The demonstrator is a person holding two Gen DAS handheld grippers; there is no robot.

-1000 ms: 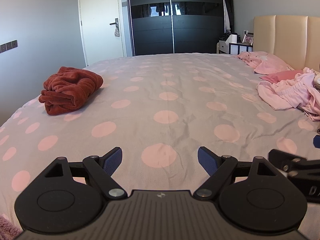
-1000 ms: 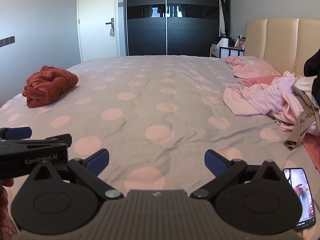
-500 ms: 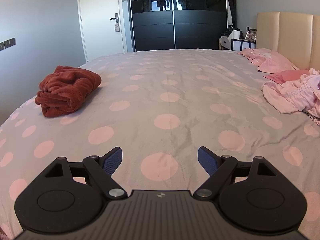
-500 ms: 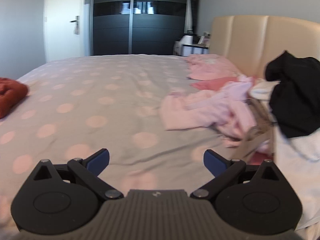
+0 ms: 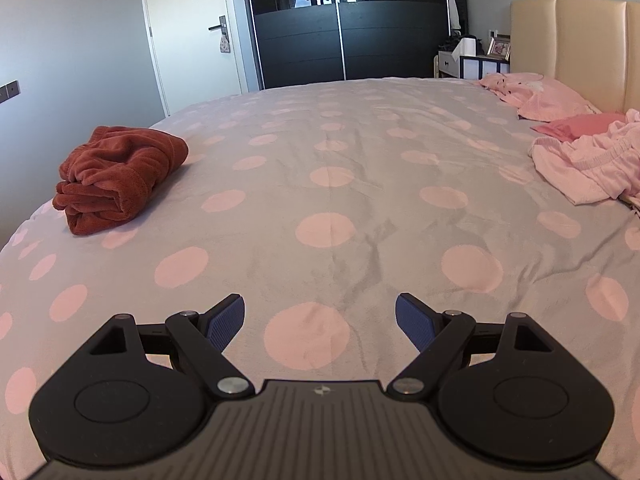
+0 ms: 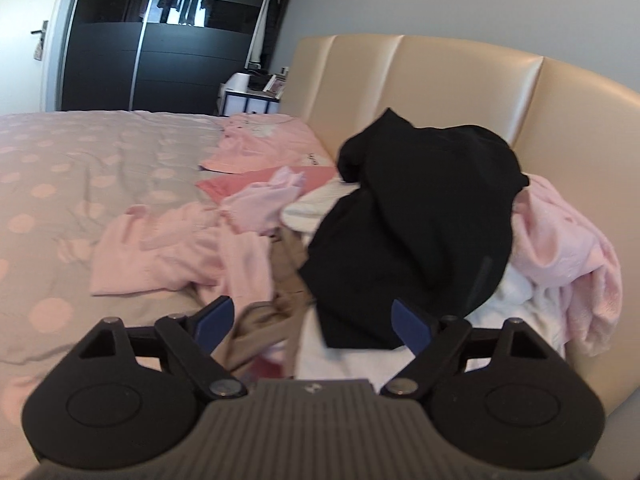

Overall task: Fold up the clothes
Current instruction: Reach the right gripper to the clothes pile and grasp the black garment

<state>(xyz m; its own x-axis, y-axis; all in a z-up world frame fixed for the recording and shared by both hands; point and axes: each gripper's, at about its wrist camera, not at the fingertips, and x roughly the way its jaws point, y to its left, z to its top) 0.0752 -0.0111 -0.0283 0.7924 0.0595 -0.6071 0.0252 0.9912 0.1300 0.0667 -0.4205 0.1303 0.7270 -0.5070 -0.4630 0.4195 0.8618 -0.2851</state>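
A pile of unfolded clothes lies by the headboard. In the right wrist view a black garment [image 6: 420, 216] sits on top, with pale pink clothes [image 6: 176, 252], a beige piece [image 6: 272, 312] and white cloth [image 6: 344, 356] around it. My right gripper [image 6: 312, 322] is open and empty, just short of the black garment's lower edge. In the left wrist view a folded rust-red garment [image 5: 120, 178] lies at the left of the bed and pink clothes [image 5: 588, 168] at the right. My left gripper [image 5: 320, 322] is open and empty above the bedspread.
The bed has a grey bedspread with pink dots [image 5: 328, 184]. A cream padded headboard [image 6: 460, 80] stands behind the pile. A black sliding wardrobe [image 5: 348, 20], a white door [image 5: 188, 32] and a bedside table [image 5: 472, 60] stand beyond the bed.
My right gripper has swung right, from the middle of the bed to the clothes pile, and come close to the black garment. My left gripper has shifted slightly. Both stayed open.
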